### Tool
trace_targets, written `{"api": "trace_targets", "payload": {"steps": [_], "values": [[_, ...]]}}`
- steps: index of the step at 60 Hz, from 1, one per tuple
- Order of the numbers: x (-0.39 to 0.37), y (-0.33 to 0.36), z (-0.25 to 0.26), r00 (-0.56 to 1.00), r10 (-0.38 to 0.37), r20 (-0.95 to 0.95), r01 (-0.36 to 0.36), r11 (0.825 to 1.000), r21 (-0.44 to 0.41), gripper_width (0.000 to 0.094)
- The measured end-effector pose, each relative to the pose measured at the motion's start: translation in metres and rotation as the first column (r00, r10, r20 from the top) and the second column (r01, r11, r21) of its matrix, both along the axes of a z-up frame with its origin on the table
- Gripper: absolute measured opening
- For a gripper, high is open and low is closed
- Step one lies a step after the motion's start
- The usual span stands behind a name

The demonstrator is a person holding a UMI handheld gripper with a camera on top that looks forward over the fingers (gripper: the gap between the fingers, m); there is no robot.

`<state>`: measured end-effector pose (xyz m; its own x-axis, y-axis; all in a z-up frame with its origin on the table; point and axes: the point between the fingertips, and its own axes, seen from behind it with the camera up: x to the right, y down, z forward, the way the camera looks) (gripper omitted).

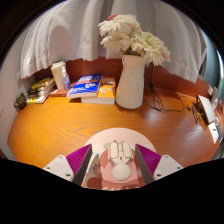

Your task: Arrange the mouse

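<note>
White and small, the mouse point(120, 160) sits low between the two fingers of the gripper point(113, 172), lying on a round pale pink mat point(100, 138) on the wooden desk point(60, 135). Its front with the buttons points away, toward the vase point(130, 82).

By the look of it, the step in hand is the grasp or the set-down of the mouse on the mat; which of the two cannot be read from this one view. If it is being picked up, the next move calls for a firm, even squeeze on both flanks before any lift, since a rounded shell can slip forward out of the pads. If it is being placed, the fingers need only spread and draw straight back without nudging it.

The jaws stand narrow, roughly at the width of the mouse. The purple pads point(80, 157) flank it closely on both sides, but whether they press on it or leave a sliver of gap I cannot tell.

Beyond the mat, well apart from the mouse, the white vase holds pale flowers point(130, 38), and a stack of books point(92, 90) lies beside it near the curtain point(60, 35).
</note>
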<state>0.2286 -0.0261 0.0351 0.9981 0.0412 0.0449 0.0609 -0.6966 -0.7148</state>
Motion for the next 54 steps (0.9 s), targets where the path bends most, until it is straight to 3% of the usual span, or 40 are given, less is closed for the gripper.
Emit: {"api": "trace_targets", "payload": {"steps": [10,23,54], "values": [[-0.01,-0.035,0.075,0.999,-0.034,-0.006,0.034,0.997,0.073,0.0865],[-0.03,-0.087,0.148,0.996,-0.081,-0.047,0.088,0.978,0.188,0.0863],[-0.09,-0.158,0.163,0.999,-0.023,-0.042,0.031,0.98,0.194,0.0863]]}}
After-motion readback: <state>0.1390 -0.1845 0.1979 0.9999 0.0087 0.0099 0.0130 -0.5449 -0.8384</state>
